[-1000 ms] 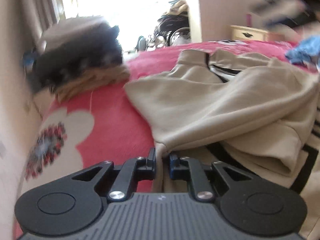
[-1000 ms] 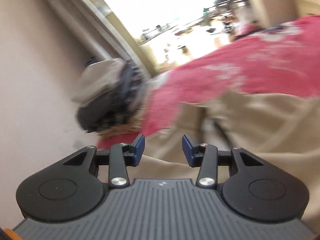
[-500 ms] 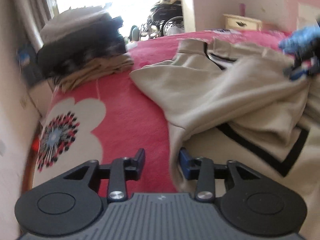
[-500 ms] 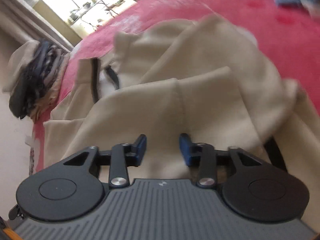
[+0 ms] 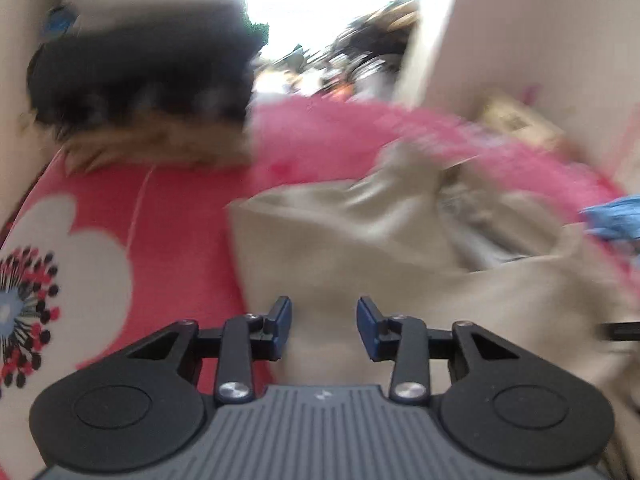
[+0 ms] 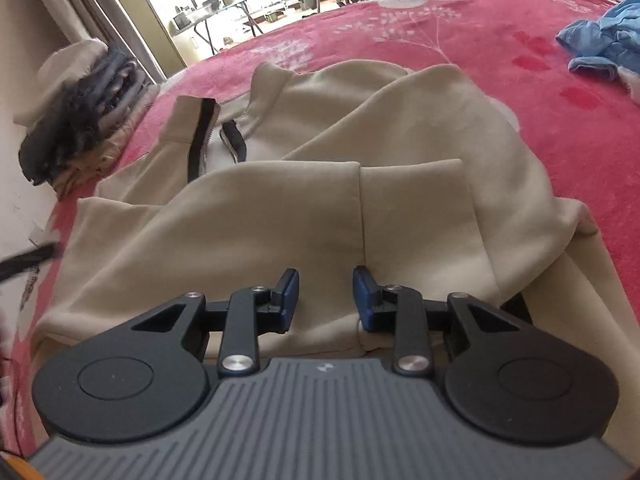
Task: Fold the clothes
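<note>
While one beige zip jacket [image 6: 320, 200] lies on the pink floral blanket [image 6: 500, 40], the left gripper [image 5: 323, 326] and the right gripper [image 6: 325, 296] hover over it, spread, holding nothing; one clothes stack [image 6: 80, 104], one blue garment [image 6: 604, 48].

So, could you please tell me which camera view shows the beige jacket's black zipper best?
The right wrist view: the black zipper on the beige jacket is sharp and unobstructed. The left wrist view is motion-blurred; its jacket shows no discernible zipper.

The left gripper [image 5: 323, 322] is hovering with its jaws spread and empty over the near left part of the beige jacket [image 6: 304, 216], while the right gripper [image 6: 325, 294] is hovering likewise spread and empty over the jacket's folded near edge.
</note>
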`<state>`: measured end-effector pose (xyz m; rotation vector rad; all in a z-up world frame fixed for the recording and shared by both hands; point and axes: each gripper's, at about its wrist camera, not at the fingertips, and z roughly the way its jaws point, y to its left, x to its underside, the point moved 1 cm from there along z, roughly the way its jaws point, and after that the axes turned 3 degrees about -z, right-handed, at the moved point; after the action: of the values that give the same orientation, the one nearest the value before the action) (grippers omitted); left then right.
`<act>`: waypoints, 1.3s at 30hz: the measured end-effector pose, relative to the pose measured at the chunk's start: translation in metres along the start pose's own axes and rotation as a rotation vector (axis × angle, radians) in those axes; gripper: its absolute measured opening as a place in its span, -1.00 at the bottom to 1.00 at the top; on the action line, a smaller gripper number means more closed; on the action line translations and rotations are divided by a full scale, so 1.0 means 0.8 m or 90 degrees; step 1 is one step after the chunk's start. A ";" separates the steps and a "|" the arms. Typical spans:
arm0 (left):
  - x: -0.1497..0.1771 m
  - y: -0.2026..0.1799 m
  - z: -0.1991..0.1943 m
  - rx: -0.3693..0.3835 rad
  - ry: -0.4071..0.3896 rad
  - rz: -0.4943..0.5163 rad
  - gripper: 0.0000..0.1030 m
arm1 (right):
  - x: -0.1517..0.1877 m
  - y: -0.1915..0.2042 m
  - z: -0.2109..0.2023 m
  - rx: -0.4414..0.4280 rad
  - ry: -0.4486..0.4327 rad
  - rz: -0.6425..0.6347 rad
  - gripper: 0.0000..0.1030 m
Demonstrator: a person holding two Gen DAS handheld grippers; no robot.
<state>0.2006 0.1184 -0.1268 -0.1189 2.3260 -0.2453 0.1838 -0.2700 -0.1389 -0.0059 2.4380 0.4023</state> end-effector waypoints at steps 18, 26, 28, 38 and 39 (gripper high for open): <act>-0.158 -0.091 0.127 0.161 0.021 -0.004 0.30 | -0.177 0.069 0.105 -0.150 0.005 -0.047 -0.42; -0.174 -0.088 0.229 0.192 0.103 -0.083 0.28 | -0.182 0.051 0.172 -0.175 0.076 0.016 -0.56; -0.173 -0.082 0.242 0.211 0.121 -0.104 0.22 | -0.180 0.042 0.186 -0.176 0.089 0.042 -0.65; -0.161 -0.102 0.217 0.233 0.029 -0.041 -0.81 | -0.166 -0.006 0.230 -0.242 0.123 0.234 -1.00; -0.157 -0.108 0.199 0.241 -0.002 0.000 -0.83 | -0.166 -0.006 0.230 -0.244 0.122 0.238 -1.00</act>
<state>0.4032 0.0316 -0.1279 0.0696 2.2325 -0.6776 0.4007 -0.2348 -0.1944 0.2596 2.5076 1.0741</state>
